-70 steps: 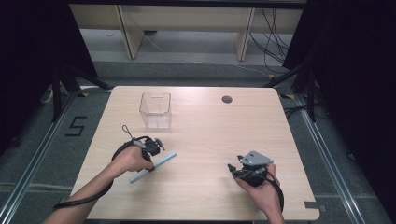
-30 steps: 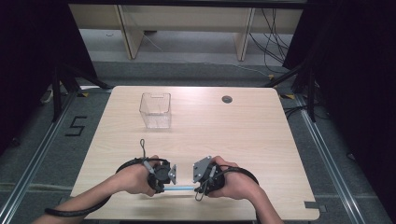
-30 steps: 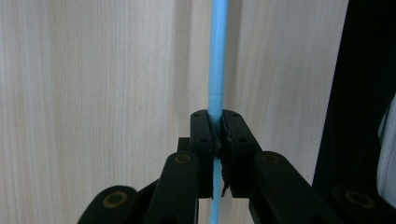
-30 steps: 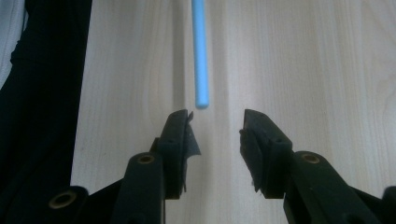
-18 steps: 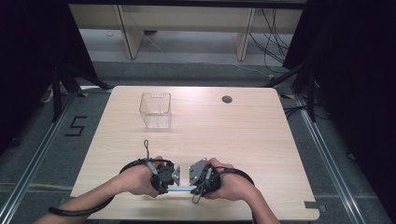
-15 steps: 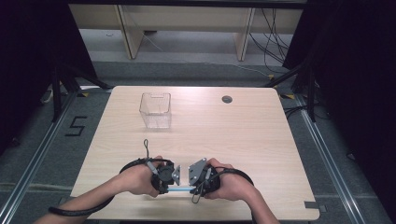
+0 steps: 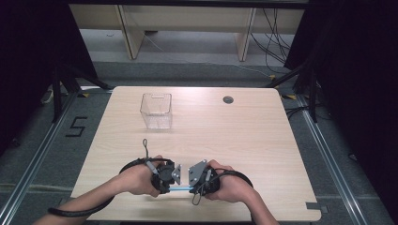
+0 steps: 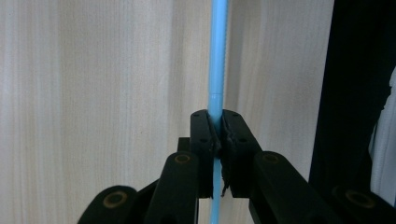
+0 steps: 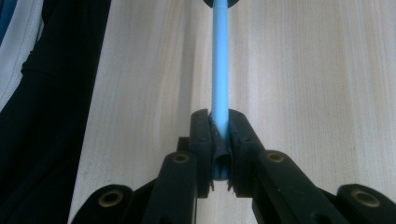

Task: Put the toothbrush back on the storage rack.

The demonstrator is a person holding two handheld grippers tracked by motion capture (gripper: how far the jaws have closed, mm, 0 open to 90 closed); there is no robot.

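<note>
A thin light-blue straw (image 7: pixel 179 189) lies level between my two grippers near the table's front edge. My left gripper (image 7: pixel 170 180) is shut on one end of it; in the left gripper view the straw (image 8: pixel 217 70) runs straight up out of the closed gripper (image 8: pixel 217 121). My right gripper (image 7: pixel 192 182) faces it from the right and has just been closing on the other end. In the right gripper view its gripper (image 9: pixel 219 122) pinches the straw (image 9: pixel 220 65), whose ribbed part sits just above the pads.
A clear plastic box (image 7: pixel 156 110) stands empty at the back left of the wooden table (image 7: pixel 263 140). A round cable hole (image 7: pixel 228 99) is at the back middle. The table's front edge lies just below my hands.
Since the first frame both hands have come together at the front middle with the straw between them. In the last half second the hands have hardly moved.
</note>
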